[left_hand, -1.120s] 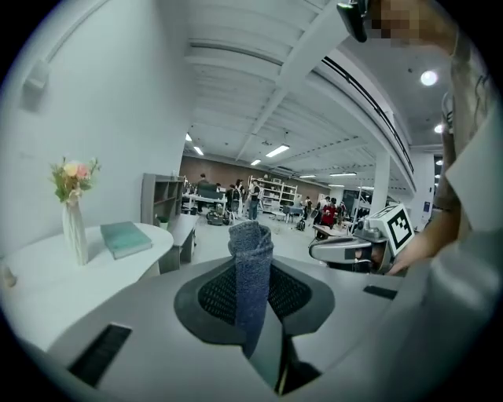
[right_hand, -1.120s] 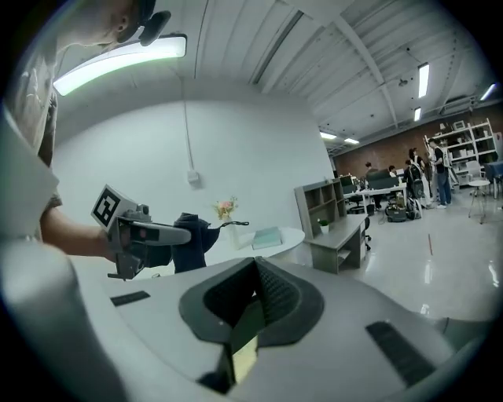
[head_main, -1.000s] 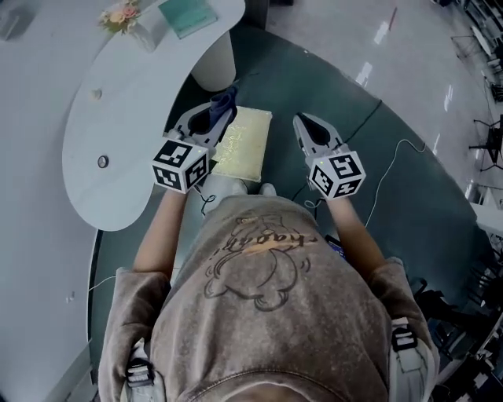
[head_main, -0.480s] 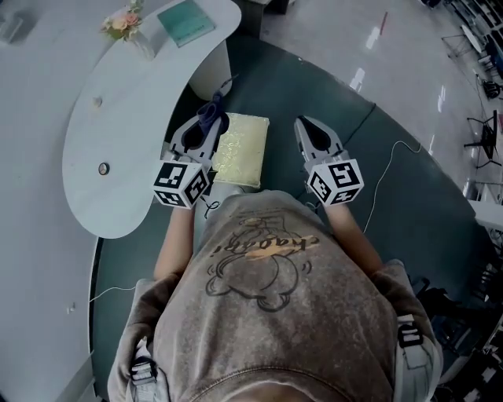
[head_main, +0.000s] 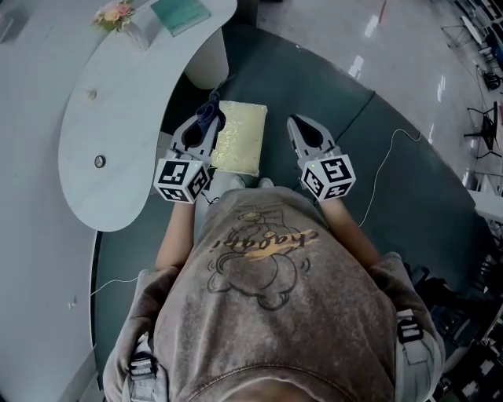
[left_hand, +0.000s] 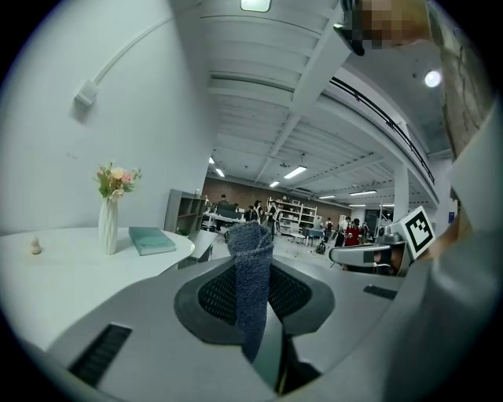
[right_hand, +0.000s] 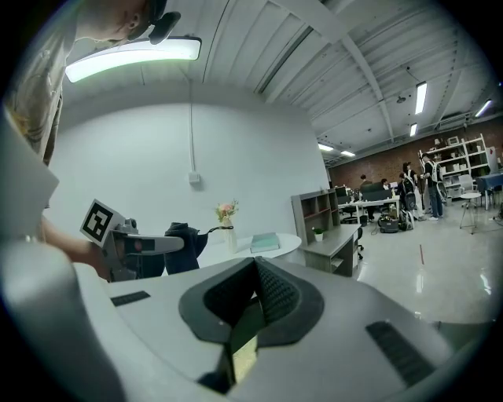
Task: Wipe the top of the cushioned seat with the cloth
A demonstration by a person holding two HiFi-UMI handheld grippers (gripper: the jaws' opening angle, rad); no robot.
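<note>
Left gripper [head_main: 203, 126] pinching the blue cloth [left_hand: 251, 290], right gripper [head_main: 305, 133] closed and empty — drag hard on the cushioned seat [head_main: 242, 143] and that cloth could slip free.

Over the last second I've watched my left claw [head_main: 206, 119] slide off to the left. The dark blue cloth [head_main: 209, 108] pinched in it lay over the far left corner of the pale yellow cushioned seat [head_main: 240, 137]; now it sits just beside that corner, at the seat's left edge. My right claw [head_main: 297, 126] has edged slightly left, a touch nearer the seat's right side. The head view has shifted too: the teal book [head_main: 181, 12] on the curved white tabletop [head_main: 118, 118] has slipped closer to the top edge.
</note>
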